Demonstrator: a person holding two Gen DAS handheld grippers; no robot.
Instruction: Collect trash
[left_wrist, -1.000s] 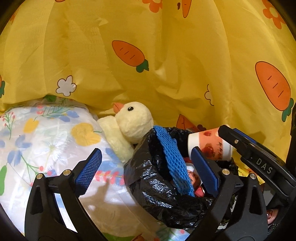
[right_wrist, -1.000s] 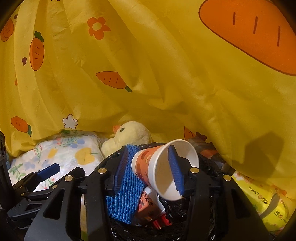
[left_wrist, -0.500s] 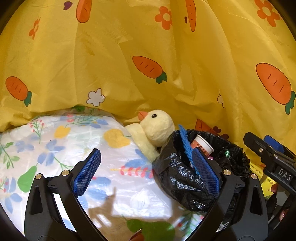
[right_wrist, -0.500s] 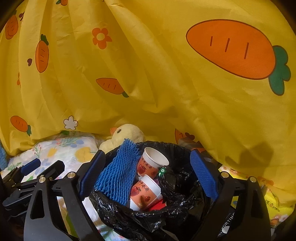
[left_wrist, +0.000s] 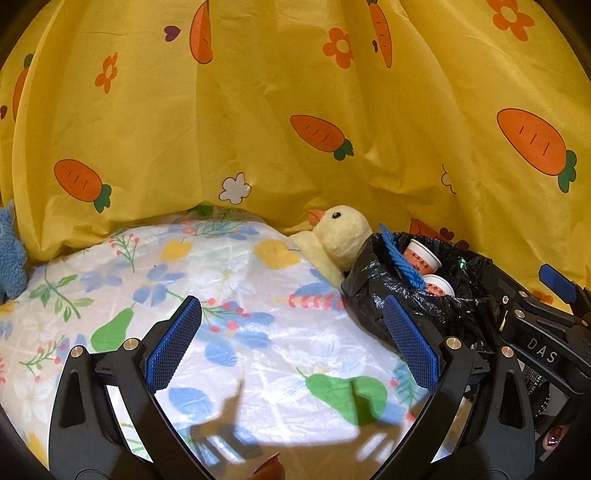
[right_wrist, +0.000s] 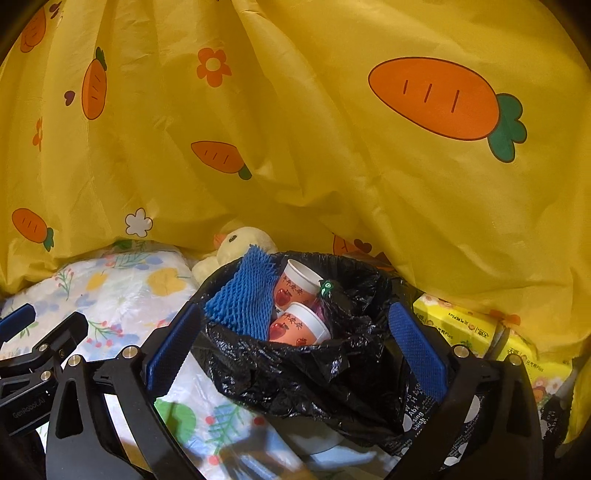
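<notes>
Right gripper (right_wrist: 295, 350): fingers (right_wrist: 415, 350) spread wide, blue mesh-textured pads empty, straddling the black trash bag (right_wrist: 314, 373) without touching it, as far as can be seen. Left gripper (left_wrist: 291, 343): fingers (left_wrist: 173, 343) also spread, nothing between them, hovering over the counter (left_wrist: 240, 295) with its glossy floral plastic cover. Bag is thin crinkled black film, mouth open, sitting at the counter's right end. Inside: two paper cups (right_wrist: 299, 325) with red apple print, lying tilted one above the other, and a blue foam net sleeve (right_wrist: 243, 295) leaning on the left rim. Fuzzy yellow plush duck (left_wrist: 340, 232) lies just behind the bag, touching its edge. Yellow tissue packs (right_wrist: 454, 325) right of the bag. Yellow carrot-print curtain (right_wrist: 295, 147), creased, closes off the background.
</notes>
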